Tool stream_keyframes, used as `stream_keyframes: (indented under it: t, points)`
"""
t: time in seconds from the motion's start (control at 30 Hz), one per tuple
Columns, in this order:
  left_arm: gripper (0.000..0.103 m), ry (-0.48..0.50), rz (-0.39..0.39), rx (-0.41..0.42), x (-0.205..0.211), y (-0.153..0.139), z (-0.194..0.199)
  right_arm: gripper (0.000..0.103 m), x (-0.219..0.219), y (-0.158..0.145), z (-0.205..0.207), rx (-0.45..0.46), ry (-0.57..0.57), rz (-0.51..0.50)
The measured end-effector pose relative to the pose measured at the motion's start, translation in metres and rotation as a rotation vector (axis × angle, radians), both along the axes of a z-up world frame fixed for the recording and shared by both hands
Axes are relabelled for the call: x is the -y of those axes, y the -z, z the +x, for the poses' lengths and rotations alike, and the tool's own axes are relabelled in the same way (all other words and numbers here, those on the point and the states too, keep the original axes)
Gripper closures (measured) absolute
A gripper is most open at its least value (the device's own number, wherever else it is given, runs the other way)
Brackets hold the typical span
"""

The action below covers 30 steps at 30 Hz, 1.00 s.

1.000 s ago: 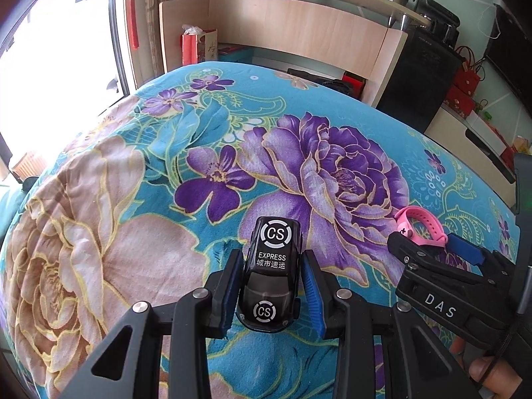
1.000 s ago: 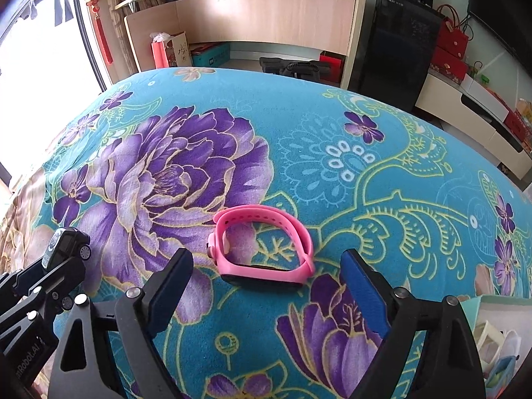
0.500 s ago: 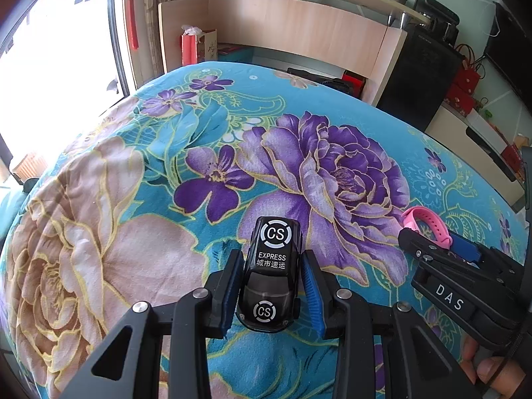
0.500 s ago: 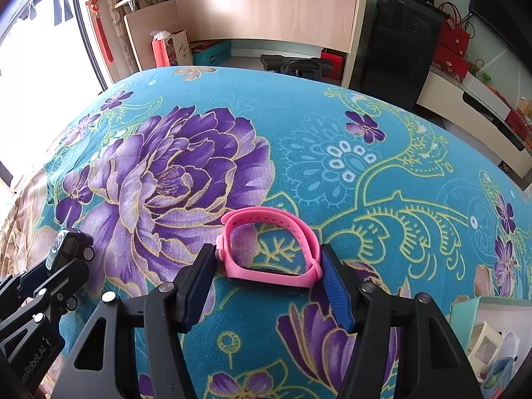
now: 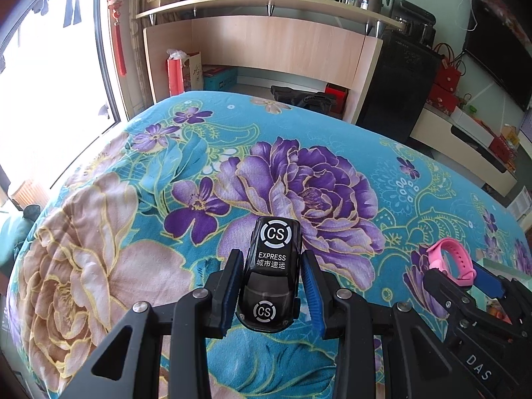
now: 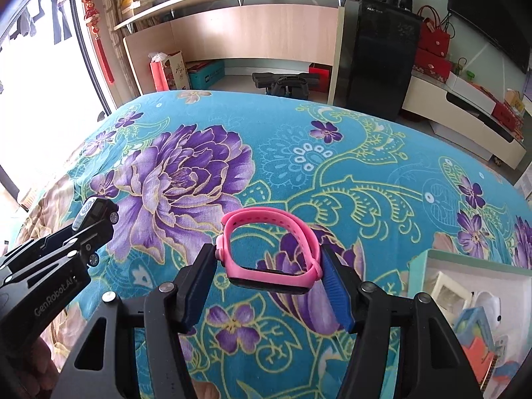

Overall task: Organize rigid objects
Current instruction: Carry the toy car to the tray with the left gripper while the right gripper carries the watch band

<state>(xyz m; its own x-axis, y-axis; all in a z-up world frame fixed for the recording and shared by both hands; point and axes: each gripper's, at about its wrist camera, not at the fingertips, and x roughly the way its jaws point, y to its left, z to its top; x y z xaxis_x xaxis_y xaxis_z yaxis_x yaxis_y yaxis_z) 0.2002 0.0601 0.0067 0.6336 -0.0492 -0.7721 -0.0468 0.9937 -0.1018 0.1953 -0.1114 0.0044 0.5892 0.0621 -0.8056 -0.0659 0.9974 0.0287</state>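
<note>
Left gripper point(image 5: 270, 294): jaws clamped on the black toy car point(image 5: 272, 276), which is held above the flowered bedspread point(image 5: 109, 232), toward its left side.
Right gripper point(image 6: 269, 279): jaws pressed on both sides of the pink wristband point(image 6: 271, 249), which appears lifted off the bedspread.
Box point(image 6: 465, 296): open near the bedspread's right edge, small items already inside.
Done: both pieces picked up.
Left: carry both to the box and release them, probably the wristband first since it is nearer.
</note>
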Motion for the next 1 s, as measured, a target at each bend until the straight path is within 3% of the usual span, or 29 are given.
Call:
stream_keyframes:
  t: [0.2,0.57,1.0]
  points:
    - [0.065,0.061,0.018,0.066,0.020,-0.024,-0.017,0.039,0.025,-0.020,-0.038,0.033,0.068,0.023]
    - [0.065,0.300,0.037,0.182,0.096,-0.061,-0.058,0.039,0.096,-0.030,-0.117,0.032,0.232,0.026]
    - [0.065,0.604,0.081,0.183,0.200,-0.058,-0.106,0.039,0.177,-0.019,-0.175,0.002,0.411,0.037]
